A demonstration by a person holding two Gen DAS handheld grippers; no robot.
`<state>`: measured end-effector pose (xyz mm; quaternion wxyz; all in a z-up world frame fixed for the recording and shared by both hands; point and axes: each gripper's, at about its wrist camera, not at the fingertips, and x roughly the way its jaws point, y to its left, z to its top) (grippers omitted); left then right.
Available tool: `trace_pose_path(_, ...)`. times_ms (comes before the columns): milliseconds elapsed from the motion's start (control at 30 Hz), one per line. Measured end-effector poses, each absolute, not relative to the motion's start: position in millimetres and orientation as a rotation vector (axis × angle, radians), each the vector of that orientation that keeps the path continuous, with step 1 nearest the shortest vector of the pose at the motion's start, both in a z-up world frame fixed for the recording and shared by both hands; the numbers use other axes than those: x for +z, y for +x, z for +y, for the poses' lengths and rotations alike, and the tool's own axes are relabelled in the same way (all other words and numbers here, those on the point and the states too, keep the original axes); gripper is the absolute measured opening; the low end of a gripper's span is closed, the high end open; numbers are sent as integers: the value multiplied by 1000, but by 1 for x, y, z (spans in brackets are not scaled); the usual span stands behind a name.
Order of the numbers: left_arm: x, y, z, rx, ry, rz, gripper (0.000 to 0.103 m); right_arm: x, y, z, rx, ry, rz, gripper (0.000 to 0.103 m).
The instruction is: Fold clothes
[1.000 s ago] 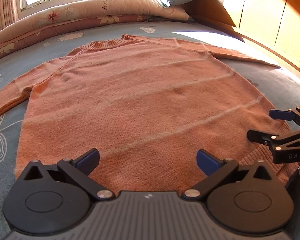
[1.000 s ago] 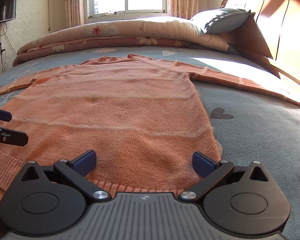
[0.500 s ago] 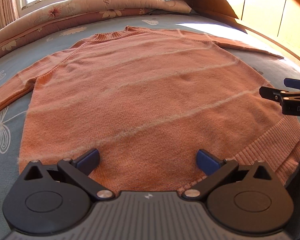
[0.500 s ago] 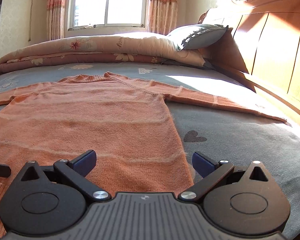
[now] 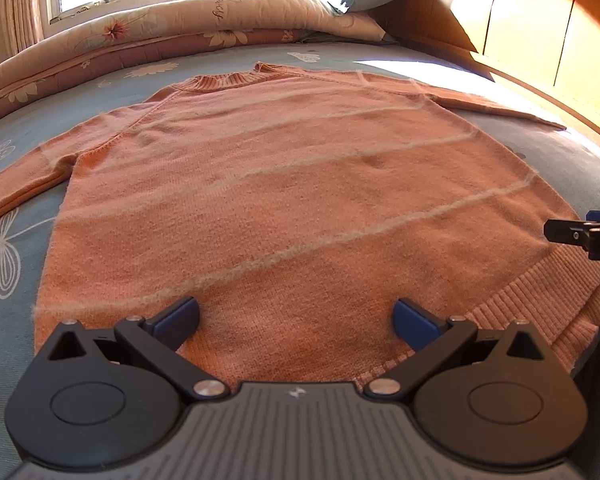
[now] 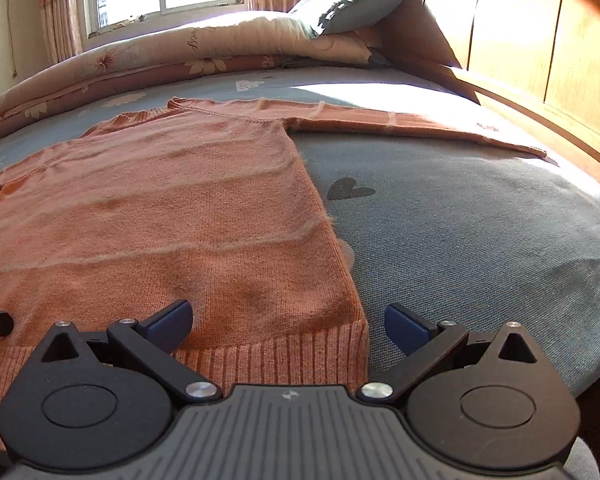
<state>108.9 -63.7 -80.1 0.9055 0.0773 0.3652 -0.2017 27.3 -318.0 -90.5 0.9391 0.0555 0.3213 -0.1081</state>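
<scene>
Your left gripper (image 5: pixel 296 322) was spread wide and held nothing, low over the bottom edge of the orange sweater (image 5: pixel 268 200). Your right gripper (image 6: pixel 287 322) was wide apart too, over the sweater's bottom right corner. The sweater lay flat on the blue bed (image 6: pixel 480 232), neck away from you, both sleeves stretched out to the sides. It was fuzzy, with thin pale stripes and a ribbed hem. A folded quilt (image 5: pixel 180 36) and a pillow (image 6: pixel 356 4) sat beyond it.
</scene>
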Motion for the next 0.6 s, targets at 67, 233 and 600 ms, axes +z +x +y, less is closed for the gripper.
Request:
trace_pose_path(67, -77, 107, -62, -412, 153, 752, 102, -87, 26, -311, -177, 78, 613, 103)
trace_pose_path(233, -79, 108, -47, -393, 112, 786, 102, -92, 26, -295, -41, 42, 587, 103)
trace_pose_path(600, -66, 102, -7, -387, -24, 788, 102, -107, 27, -289, -28, 43, 592, 103)
